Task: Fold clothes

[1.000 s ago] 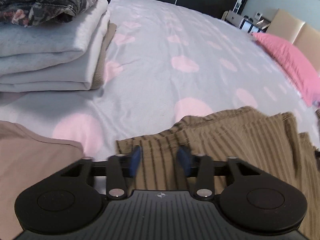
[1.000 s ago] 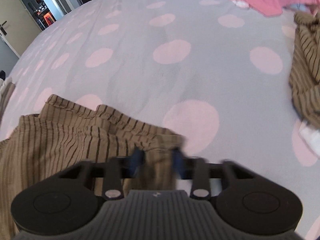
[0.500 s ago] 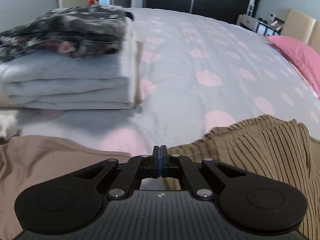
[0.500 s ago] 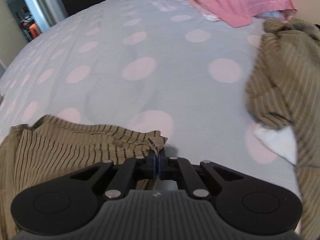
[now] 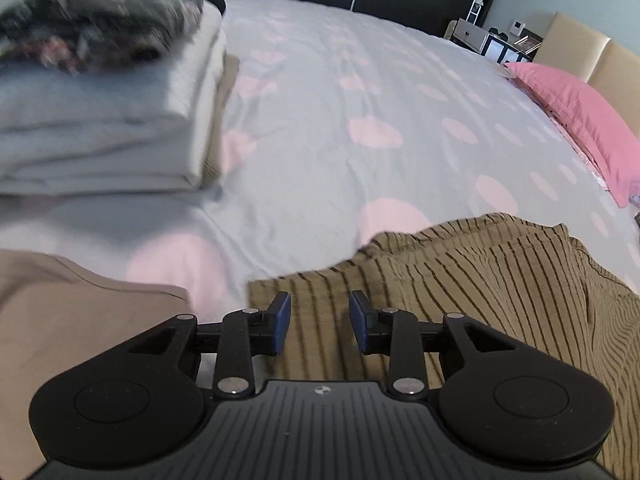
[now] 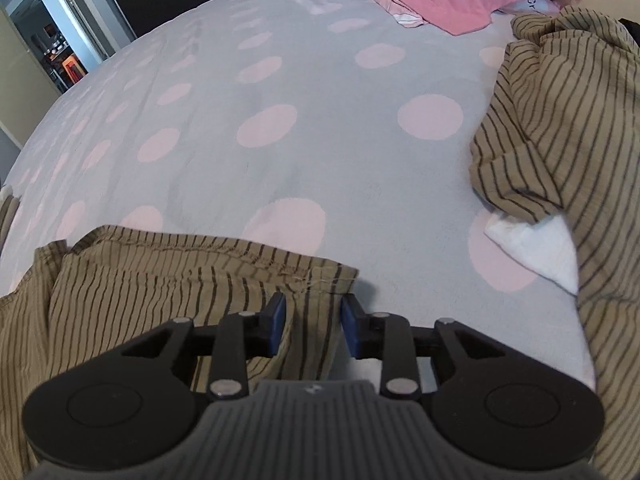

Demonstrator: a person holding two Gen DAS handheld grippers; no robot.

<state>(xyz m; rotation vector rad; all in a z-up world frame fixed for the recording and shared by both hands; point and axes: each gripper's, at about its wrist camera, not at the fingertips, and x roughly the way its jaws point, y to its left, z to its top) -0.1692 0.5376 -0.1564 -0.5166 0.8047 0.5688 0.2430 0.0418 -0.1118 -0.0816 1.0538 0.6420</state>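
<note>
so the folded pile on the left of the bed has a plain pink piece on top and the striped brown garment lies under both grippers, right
Not quite: the top piece of the folded pile is a dark floral-patterned one, not plain pink, as the left wrist view shows. The rest holds: the striped brown garment lies under the left gripper and the right gripper, whose jaws are opening.

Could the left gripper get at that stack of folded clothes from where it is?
Probably yes. The left gripper, jaws opening, sits over the striped garment; only bare bedspread lies between it and the folded stack. How far the reach is, I cannot tell.
</note>
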